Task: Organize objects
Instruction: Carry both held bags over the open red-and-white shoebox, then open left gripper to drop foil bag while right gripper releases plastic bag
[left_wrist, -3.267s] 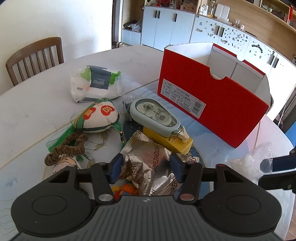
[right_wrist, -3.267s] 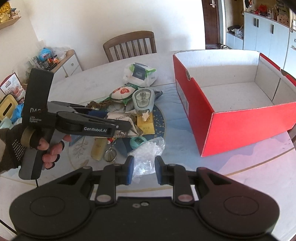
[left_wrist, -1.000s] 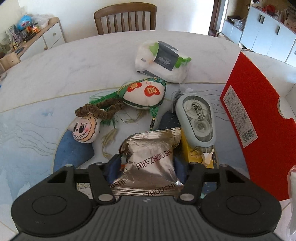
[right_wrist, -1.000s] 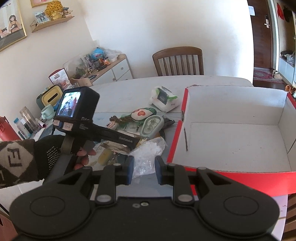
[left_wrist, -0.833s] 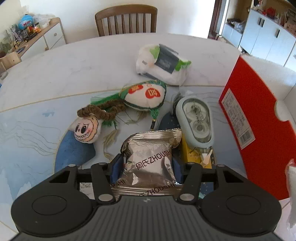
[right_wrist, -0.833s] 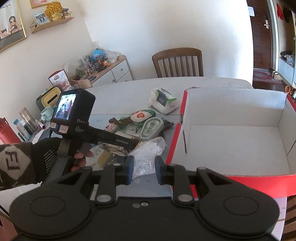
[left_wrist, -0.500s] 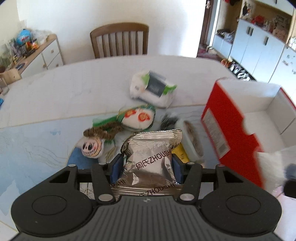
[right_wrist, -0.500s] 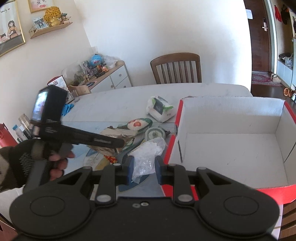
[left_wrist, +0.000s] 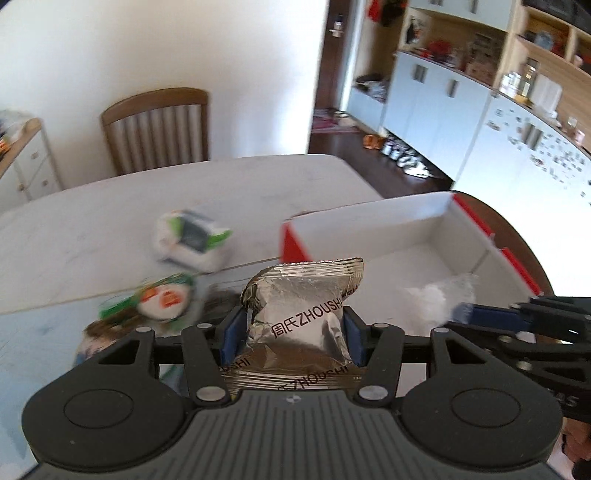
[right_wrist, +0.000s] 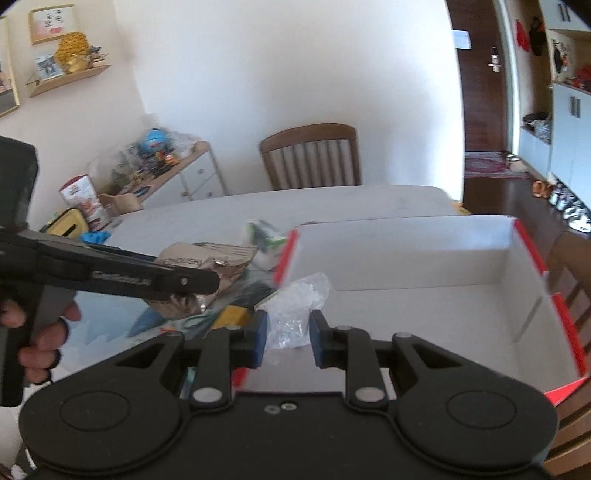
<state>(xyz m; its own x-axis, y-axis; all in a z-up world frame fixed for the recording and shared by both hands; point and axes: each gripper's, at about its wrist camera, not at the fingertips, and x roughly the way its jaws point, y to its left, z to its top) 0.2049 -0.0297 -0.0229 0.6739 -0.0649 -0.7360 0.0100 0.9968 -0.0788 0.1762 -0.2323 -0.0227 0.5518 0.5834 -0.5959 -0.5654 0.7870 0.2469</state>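
Note:
My left gripper is shut on a silver foil snack packet, held in the air near the left end of the red shoebox. In the right wrist view that same foil packet shows beyond the left gripper, which a gloved hand carries. My right gripper is shut on a crumpled clear plastic bag, hanging over the near left corner of the white-lined shoebox. The plastic bag and right gripper appear at the right of the left wrist view.
On the round marble table lie a white and green tissue pack, an embroidered sachet and a yellow box. A wooden chair stands behind the table. A sideboard is left, cabinets right.
The left gripper has lifted the foil packet off the table and swung it right toward the box. The right gripper has carried the plastic bag over the box's near left corner.

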